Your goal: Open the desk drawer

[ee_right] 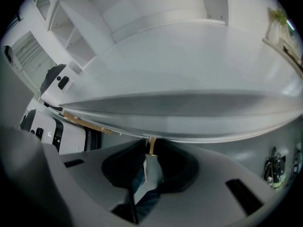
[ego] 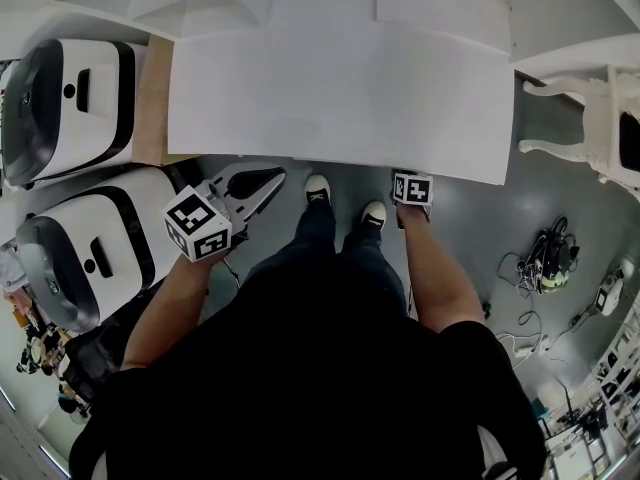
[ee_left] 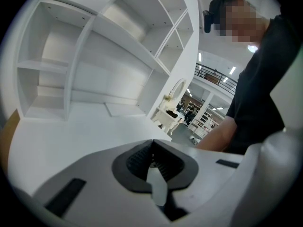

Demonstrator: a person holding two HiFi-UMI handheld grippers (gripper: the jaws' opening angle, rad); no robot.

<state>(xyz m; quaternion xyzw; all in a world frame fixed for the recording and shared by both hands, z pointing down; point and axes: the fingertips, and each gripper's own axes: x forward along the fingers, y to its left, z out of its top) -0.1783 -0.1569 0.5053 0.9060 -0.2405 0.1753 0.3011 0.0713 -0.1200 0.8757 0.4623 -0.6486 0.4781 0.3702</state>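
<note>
Right gripper point(ee_right: 149, 156) reaches under the front edge of the desk point(ego: 340, 98), toward its right end; its jaws are closed on the small brass handle point(ee_right: 152, 144) that hangs below that edge, one pad on each side of it; the drawer point(ee_right: 189, 115) lies beneath the desk top, its face showing as a grey band along the front, and whether it has slid out at all cannot be told; left gripper point(ego: 274, 177) is held in the air just in front of the desk's front edge, toward its left end, jaws together with nothing between them; the person's shoes point(ego: 318, 189) stand on the floor at that edge, between the two grippers; shelves point(ee_left: 94, 46) rise at the back of the desk; two white machines point(ego: 75, 98) with black trim sit left of the desk; a tangle of cables point(ego: 548, 258) lies on the floor right of it.
</note>
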